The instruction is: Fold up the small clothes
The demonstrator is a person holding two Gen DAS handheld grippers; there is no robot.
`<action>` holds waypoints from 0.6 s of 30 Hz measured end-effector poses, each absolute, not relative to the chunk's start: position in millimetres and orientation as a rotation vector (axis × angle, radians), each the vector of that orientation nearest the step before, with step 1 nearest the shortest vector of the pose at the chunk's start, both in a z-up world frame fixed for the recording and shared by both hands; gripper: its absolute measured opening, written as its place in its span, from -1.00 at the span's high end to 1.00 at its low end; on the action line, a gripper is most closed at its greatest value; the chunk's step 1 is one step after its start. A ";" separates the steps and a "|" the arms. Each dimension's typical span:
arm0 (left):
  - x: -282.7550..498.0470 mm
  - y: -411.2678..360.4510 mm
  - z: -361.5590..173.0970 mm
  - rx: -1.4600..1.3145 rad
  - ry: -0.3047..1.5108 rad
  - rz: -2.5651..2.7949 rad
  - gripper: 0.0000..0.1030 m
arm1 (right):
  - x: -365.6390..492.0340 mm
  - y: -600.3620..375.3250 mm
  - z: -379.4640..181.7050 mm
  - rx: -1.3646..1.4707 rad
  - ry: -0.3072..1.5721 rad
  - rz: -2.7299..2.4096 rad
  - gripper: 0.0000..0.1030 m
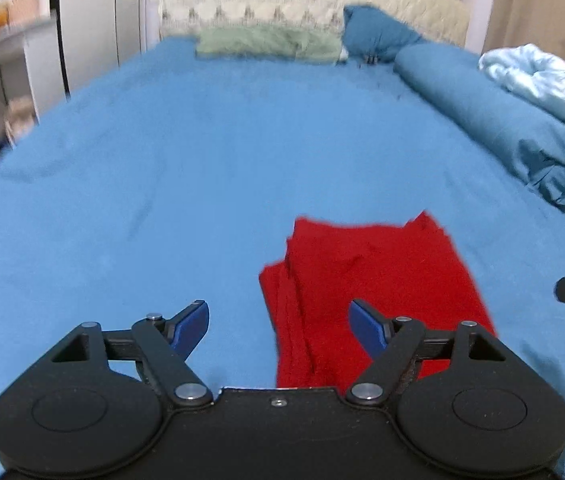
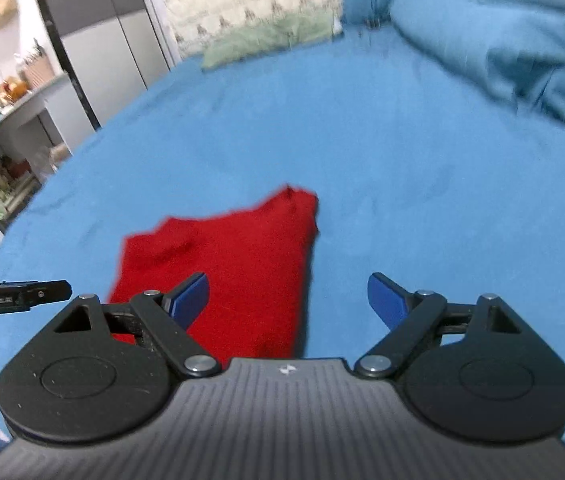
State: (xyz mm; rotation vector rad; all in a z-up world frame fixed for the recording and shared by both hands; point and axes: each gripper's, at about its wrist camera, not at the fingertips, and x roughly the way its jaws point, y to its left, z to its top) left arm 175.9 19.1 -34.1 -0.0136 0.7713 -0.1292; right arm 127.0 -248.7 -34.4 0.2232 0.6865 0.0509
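Red garment (image 1: 366, 288) on blue bedsheet (image 1: 186, 184)

No words, numbers or brand names can be read in either view. The only sign is a small white emblem (image 2: 285, 370) on the grey ribbed body of the right gripper (image 2: 287, 300), centred just behind its spread blue fingers; its shape is too small to make out. Items on the far shelf are too blurred to read.
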 end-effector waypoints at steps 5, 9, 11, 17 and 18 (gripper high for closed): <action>104.0 4.5 19.1 0.068 0.656 -0.090 -1.00 | 66.6 -235.9 26.5 0.190 0.633 0.028 -1.00; 53.2 -1.8 34.7 0.096 0.638 -0.069 -1.00 | 22.7 -223.5 51.3 0.174 0.625 -0.019 -1.00; 31.8 -2.8 35.4 0.100 0.653 -0.055 -1.00 | 3.9 -215.8 56.9 0.166 0.654 -0.030 -1.00; -9.5 -6.2 33.4 0.134 0.682 -0.056 -1.00 | -43.3 -194.4 55.2 0.134 0.717 -0.070 -1.00; -15.7 -5.1 32.4 0.131 0.686 -0.058 -1.00 | -48.8 -191.4 52.6 0.134 0.724 -0.074 -1.00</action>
